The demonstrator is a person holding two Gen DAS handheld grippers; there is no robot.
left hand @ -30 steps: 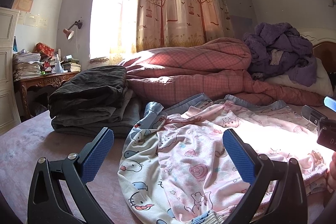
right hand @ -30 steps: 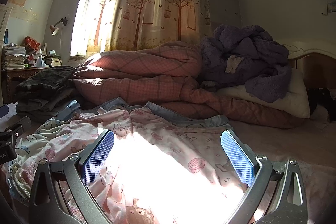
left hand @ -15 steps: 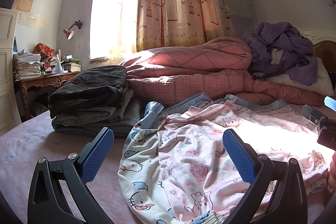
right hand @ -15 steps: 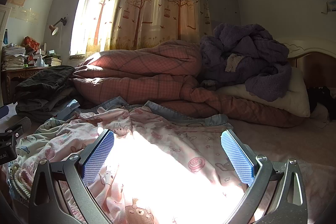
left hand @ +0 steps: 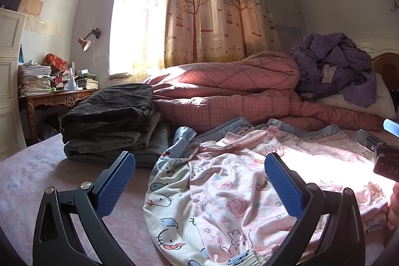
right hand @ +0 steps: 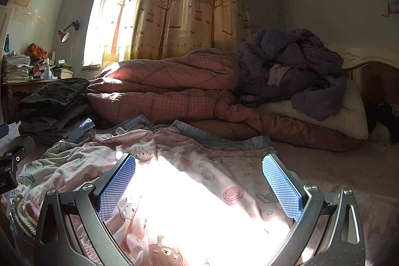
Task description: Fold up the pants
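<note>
Two grippers, left (left hand: 199,187) and right (right hand: 198,185), hovered with fingers spread and empty over the rumpled pink pants (right hand: 199,196), apparently poised for a first grasp.

Sun glare wipes out the print across the middle of the pink pants (right hand: 199,203), nothing readable there. Their waistband (left hand: 245,259) runs off the bottom edge of the left view. The right gripper (left hand: 384,153) pokes in at that view's right border, mostly cut off. Lettering on its body is clipped.
</note>
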